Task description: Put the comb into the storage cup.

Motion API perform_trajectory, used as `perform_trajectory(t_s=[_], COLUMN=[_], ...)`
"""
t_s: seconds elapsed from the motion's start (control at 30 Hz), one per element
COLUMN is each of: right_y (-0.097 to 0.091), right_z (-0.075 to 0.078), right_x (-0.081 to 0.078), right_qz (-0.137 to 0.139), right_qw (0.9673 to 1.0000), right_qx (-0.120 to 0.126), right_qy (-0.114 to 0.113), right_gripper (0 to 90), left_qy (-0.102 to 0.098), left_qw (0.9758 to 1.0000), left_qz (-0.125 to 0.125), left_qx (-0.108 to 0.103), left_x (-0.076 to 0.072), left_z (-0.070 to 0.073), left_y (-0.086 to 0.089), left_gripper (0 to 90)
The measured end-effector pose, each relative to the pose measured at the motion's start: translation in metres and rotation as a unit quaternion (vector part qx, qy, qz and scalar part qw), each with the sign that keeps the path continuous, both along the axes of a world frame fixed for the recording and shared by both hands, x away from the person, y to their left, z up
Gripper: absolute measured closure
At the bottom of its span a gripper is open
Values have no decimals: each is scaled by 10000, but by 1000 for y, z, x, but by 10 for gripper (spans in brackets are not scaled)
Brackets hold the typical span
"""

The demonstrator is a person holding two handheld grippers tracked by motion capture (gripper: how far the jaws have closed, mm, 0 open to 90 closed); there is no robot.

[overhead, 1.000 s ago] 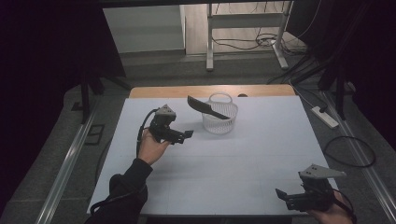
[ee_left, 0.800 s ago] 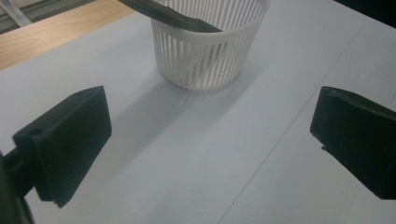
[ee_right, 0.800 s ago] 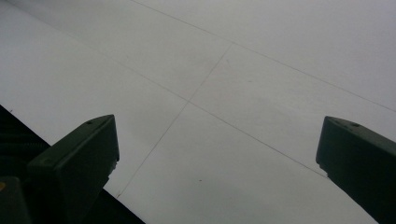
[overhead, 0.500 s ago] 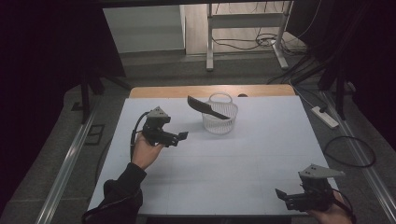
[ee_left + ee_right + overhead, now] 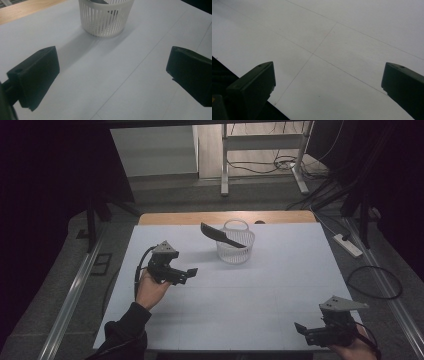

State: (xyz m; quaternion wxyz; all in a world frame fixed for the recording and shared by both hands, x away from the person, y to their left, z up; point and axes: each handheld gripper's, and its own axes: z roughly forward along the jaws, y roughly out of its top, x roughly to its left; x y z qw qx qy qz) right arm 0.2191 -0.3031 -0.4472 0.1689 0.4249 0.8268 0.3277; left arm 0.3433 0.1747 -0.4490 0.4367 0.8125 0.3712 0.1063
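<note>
Standing at the table's (image 5: 240,295) far middle, the white basket (image 5: 235,242) holds a black spatula (image 5: 220,234) overhanging its rim. Left gripper (image 5: 191,272), jaws wide apart and empty, could tip both if swung carelessly; right gripper (image 5: 300,327) likewise gapes idle.

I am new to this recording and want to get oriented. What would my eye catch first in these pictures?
First, the white slatted basket at the far middle of the white table, with a dark flat tool leaning out over its rim to the left. Next, the left gripper, open and empty, pointing toward the basket from the table's left. The right gripper waits, open, at the near right corner.
</note>
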Motion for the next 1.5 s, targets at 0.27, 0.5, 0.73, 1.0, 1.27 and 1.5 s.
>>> perform_trajectory(t_s=[0.27, 0.5, 0.73, 1.0, 1.27, 1.5], right_y=[0, 0, 0, 0, 0, 0], right_z=[0, 0, 0, 0, 0, 0], right_x=[0, 0, 0, 0, 0, 0], right_qz=[3, 22, 25, 28, 40, 38], right_qw=[10000, 10000, 10000, 10000, 10000, 10000], right_qx=[1, -4, -1, 7, 6, 13], right_qy=[-5, -7, -13, -8, -9, 7], right_gripper=[0, 0, 0, 0, 0, 0], left_qy=[28, 35, 51, 136, 128, 147], left_qw=[9999, 9999, 9999, 9997, 9997, 9996], left_qz=[31, 52, 59, 68, 91, 135], left_qx=[-105, -158, -139, -199, -187, -183], left_x=[-12, -22, -31, -41, -50, -59], left_z=[-1, -1, -2, -4, -4, -4], left_y=[6, 10, 13, 20, 24, 29], left_gripper=[0, 0, 0, 0, 0, 0])
